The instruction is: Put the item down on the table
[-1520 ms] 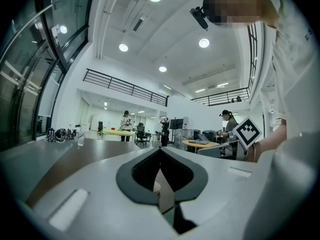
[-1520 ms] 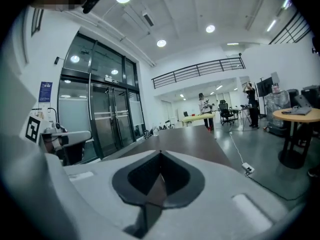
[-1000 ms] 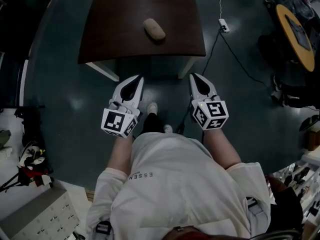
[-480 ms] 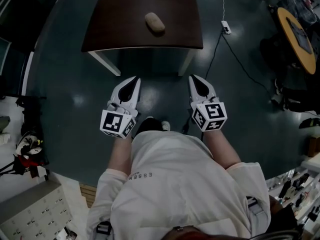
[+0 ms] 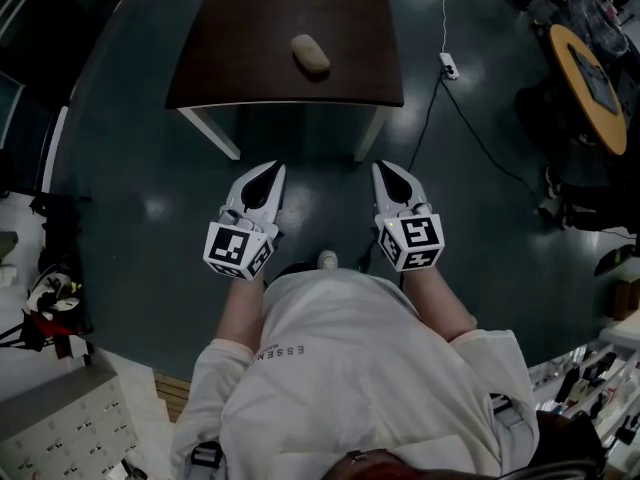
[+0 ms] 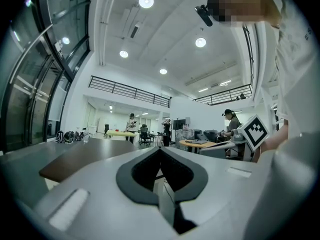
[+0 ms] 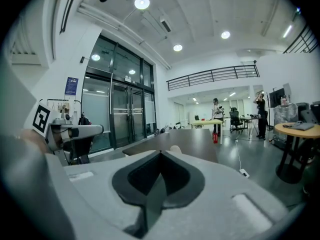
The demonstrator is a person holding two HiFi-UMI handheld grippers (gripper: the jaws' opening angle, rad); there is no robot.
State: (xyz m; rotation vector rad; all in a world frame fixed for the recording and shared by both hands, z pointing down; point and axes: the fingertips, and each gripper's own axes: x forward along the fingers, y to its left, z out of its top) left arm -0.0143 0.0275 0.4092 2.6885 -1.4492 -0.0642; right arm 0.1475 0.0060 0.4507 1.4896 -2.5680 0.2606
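A tan oblong item [image 5: 310, 54] lies alone on the dark brown table [image 5: 250, 68] at the top of the head view. Both grippers hang over the floor short of the table's near edge, in front of the person's body. My left gripper [image 5: 271, 170] is shut with nothing in it, and my right gripper [image 5: 384, 167] is shut and empty too. In the left gripper view the jaws [image 6: 160, 150] meet, with the table [image 6: 82, 156] beyond them. The right gripper view shows its closed jaws [image 7: 160, 154] and the item [image 7: 175, 148] peeking just above them on the table [image 7: 192, 140].
A white power strip [image 5: 448, 65] and its cable lie on the dark floor right of the table. A round yellow table [image 5: 592, 73] stands at far right, a pale cabinet [image 5: 70, 438] at bottom left. People stand far off in the hall [image 6: 131, 129].
Both grippers have drawn back slightly toward the body, still shut. The item has stayed on the table.
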